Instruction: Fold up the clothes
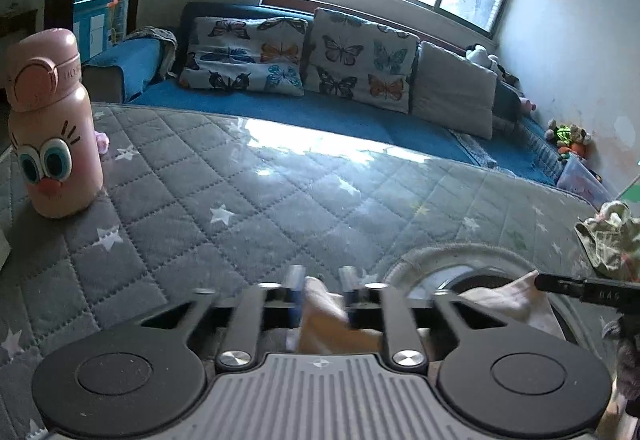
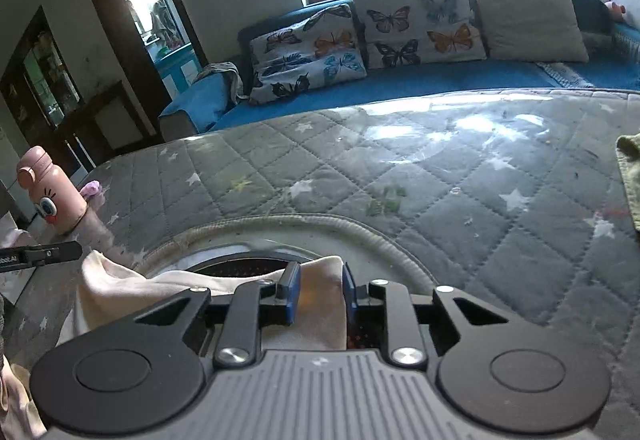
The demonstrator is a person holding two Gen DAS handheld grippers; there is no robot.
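A pale cream garment lies bunched at the near edge of the grey quilted star-print table cover. In the left wrist view my left gripper stands with its blue pads apart and a fold of the cloth loose between them, though the picture is blurred. The right wrist view shows the same garment rising between the parted pads of my right gripper, which do not pinch it. The garment stretches left toward a black finger of the left gripper.
A pink bottle with a cartoon face stands at the left on the cover. A green patterned garment lies at the right edge. A round cut-out with a dark rim opens under the cloth. A blue sofa with butterfly cushions sits behind.
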